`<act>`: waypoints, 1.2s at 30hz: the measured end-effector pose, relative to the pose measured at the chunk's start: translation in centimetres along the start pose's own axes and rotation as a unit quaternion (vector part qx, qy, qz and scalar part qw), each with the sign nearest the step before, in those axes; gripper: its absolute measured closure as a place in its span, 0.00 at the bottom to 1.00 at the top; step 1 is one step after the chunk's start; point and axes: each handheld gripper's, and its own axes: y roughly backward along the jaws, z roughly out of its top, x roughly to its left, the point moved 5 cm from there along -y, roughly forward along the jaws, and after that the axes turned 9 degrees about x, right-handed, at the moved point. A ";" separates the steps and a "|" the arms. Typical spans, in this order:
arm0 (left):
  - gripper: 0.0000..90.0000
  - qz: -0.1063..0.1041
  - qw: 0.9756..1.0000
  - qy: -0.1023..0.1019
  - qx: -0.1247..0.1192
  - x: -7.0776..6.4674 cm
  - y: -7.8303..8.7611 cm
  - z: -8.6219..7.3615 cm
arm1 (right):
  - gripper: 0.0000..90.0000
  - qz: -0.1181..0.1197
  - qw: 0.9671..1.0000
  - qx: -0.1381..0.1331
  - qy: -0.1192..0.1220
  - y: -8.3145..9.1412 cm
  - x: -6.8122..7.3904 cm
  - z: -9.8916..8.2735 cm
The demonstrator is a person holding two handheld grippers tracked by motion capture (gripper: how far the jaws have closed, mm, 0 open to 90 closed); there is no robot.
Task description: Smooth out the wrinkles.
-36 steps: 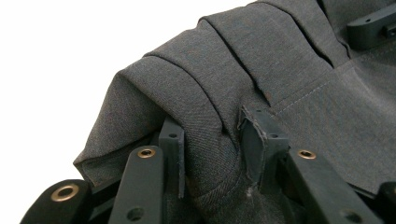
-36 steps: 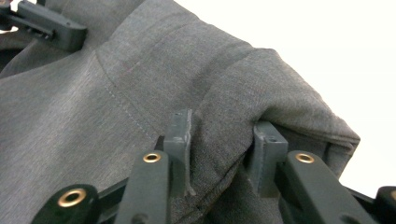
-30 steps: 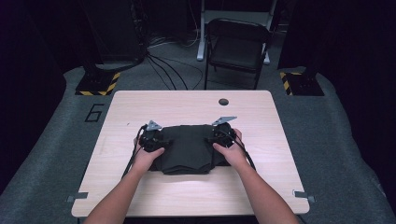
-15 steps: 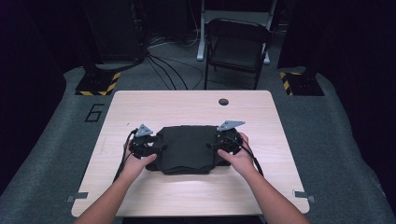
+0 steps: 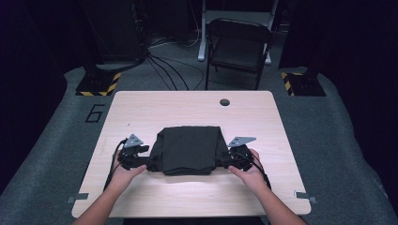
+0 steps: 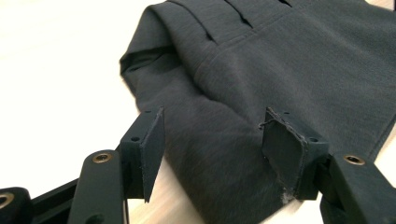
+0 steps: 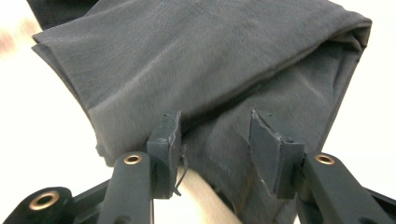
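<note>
Dark folded cloth lies mid-tabletop, flatter than a second ago. Both hands have slid outward to its side edges; the left hand-held gripper and right hand-held gripper gape, the right's jaws just narrowing, pinching nothing, so this fold looks finished.

blk folding chair behind wood table, floor cables.

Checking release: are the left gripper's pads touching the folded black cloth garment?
Apart. Left gripper view: the left gripper stands open, both pads clear of the folded black cloth garment.
</note>
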 end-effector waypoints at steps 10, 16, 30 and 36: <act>0.43 -0.001 1.000 0.021 -0.017 0.3 2.4 -1.5 | 0.51 -0.013 1.000 -0.006 -0.006 2.2 0.4 -1.3; 0.43 -0.002 0.999 0.027 -0.017 0.1 3.6 -2.2 | 0.49 -0.015 0.999 -0.031 -0.023 4.0 0.6 -1.8; 0.43 -0.007 0.999 0.043 -0.018 0.0 3.5 -4.0 | 0.49 -0.054 0.997 -0.049 -0.040 5.8 0.3 -3.8; 0.43 -0.010 0.999 0.038 -0.018 0.4 2.9 -3.8 | 0.49 -0.072 0.996 -0.031 -0.035 4.9 -0.7 -4.9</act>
